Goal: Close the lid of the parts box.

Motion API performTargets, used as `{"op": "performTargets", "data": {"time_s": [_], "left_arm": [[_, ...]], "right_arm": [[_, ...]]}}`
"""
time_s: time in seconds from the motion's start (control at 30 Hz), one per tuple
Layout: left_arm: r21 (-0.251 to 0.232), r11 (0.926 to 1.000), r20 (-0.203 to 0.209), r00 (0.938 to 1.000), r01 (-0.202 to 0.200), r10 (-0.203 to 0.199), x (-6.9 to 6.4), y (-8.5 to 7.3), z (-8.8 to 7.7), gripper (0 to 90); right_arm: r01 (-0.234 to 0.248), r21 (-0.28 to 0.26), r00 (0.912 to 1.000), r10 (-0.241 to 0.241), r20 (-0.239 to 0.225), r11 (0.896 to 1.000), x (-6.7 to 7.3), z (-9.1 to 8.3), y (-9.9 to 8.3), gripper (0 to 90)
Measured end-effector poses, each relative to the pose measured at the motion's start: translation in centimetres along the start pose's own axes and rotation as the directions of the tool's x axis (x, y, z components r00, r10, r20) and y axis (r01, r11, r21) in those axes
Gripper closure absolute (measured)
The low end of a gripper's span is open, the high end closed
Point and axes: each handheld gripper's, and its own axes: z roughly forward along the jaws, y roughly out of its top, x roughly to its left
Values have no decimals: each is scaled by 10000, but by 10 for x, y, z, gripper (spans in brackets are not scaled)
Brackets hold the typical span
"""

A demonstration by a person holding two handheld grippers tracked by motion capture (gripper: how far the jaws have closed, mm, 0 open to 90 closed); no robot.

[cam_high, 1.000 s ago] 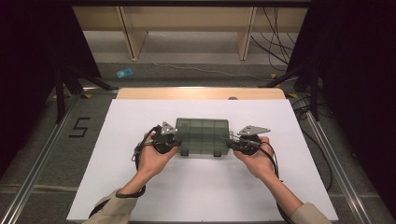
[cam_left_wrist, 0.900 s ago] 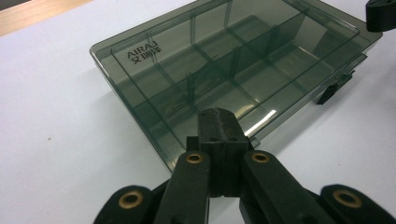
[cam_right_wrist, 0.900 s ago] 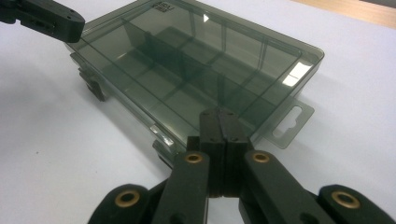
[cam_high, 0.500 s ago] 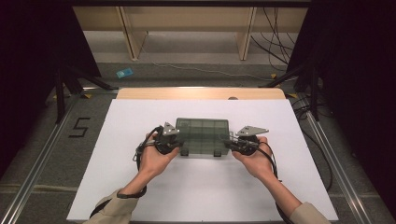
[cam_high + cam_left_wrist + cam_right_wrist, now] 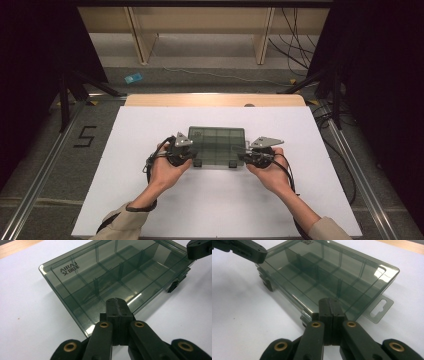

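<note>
A smoky see-through plastic box (image 5: 217, 145) with a closed lid lies flat on the white table (image 5: 125, 200), about in the middle of it and a little toward the far edge, with a person's two hands at its near corners. The left hand (image 5: 165, 172) holds the left gripper (image 5: 186, 156) at the box's near left corner, and the right hand (image 5: 270, 172) holds the right gripper (image 5: 243, 154) at the near right corner. In the left gripper view its two black jaws are pressed flat together with no gap between them, and their joined tip lies over the near edge of the box lid (image 5: 112, 282); they pinch nothing, and whether the tip actually touches the lid cannot be told. In the right gripper view the jaws are likewise pressed together, their tip over the near corner of the box (image 5: 329, 272), close to the clear hanging tab (image 5: 379, 308) that sticks out from the box's side; again nothing sits between them. Through the lid, dark dividers split the inside into rows of small compartments, which look bare. White lettering (image 5: 68, 267) is printed near one corner of the lid. Two dark latches (image 5: 214, 162) stick out along the near side of the box, between the two grippers. A cable (image 5: 287, 172) trails back from the right gripper along the person's wrist.
</note>
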Motion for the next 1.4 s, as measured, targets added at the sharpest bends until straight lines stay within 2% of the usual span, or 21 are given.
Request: {"op": "performTargets", "data": {"time_s": [0.03,0.07,0.1,0.13,0.2,0.27,0.3,0.33,0.37,0.4,0.43,0.5,0.53,0.6,0.7,0.73,0.83,0.93,1.0,1.27,1.4], "left_arm": [[-46,10000,-23,10000,0,0,-1,0,0,900],[-163,9999,452,9990,29,-22,-1,-1,2,900],[-219,9998,563,9984,41,-28,-1,-1,2,899],[-260,9997,48,10000,3,-2,-1,-2,1,899],[-313,9995,-32,10000,-2,1,0,-3,1,894],[-339,9994,-155,9999,-13,8,0,-3,0,834],[-317,9995,389,9992,-8,20,0,-4,0,809],[-387,9992,-81,10000,25,-28,0,-4,-2,775],[-423,9991,562,9984,74,-50,-1,-5,-2,738],[-468,9989,-195,9998,-23,14,-1,-5,-5,697],[-568,9984,176,9998,35,-26,-2,-6,-6,641],[-832,9965,-525,9986,-13,-31,-1,-5,-14,532],[-953,9955,-324,9995,3,-34,-1,-5,-17,479],[-1158,9933,-508,9987,28,-87,-1,-4,-25,361],[-1546,9879,-269,9994,150,-194,-1,-6,-34,199],[-1490,9888,-82,9999,127,-141,-1,-7,-38,156],[-1633,9865,41,9999,105,-99,1,-11,-46,117],[-1857,9824,255,9995,213,-168,1,-16,-53,85],[-1862,9823,347,9993,201,-138,1,-20,-58,65],[-2101,9775,532,9985,199,-88,5,-37,-74,57],[-2410,9703,500,9987,228,-110,8,-43,-83,58]], "right_arm": [[19,-42,10000,-19,15,10000,0,0,0,900],[-11,-66,10000,12,5,10000,-1,0,-1,900],[-58,-103,10000,58,15,9999,-1,0,-1,900],[-178,-153,9998,177,-36,9997,-1,0,-1,900],[-116,-119,9999,115,-46,9999,-1,-1,-2,900],[-224,-117,9997,222,-115,9997,-2,-1,-3,900],[-159,-194,9998,157,-115,9997,-2,-1,-3,893],[-156,-152,9997,153,-183,9998,-3,-1,-3,874],[-131,-131,9997,129,-197,9998,-3,-2,-3,849],[-205,-93,9995,202,-249,9997,-3,-4,-3,823],[-134,-175,9997,131,-192,9998,-3,-5,-3,795],[-162,-297,9995,153,-286,9994,-3,-9,-3,735],[-153,-350,9994,141,-324,9993,-3,-11,-2,704],[-79,-717,9996,60,-270,9974,-3,-15,-1,624],[-75,-1062,9994,38,-357,9943,-4,-22,-1,474],[-79,-1130,9989,27,-461,9936,-3,-23,-1,416],[-30,-1409,9996,-9,-278,9900,-4,-31,-3,301],[-26,-1626,9992,-39,-396,9867,-4,-37,-6,252],[108,-1732,9996,-153,-244,9848,-5,-43,-8,238],[176,-1955,9990,-252,-360,9806,-6,-59,-19,219],[89,-2221,9987,-198,-468,9750,-6,-66,-22,217]]}}
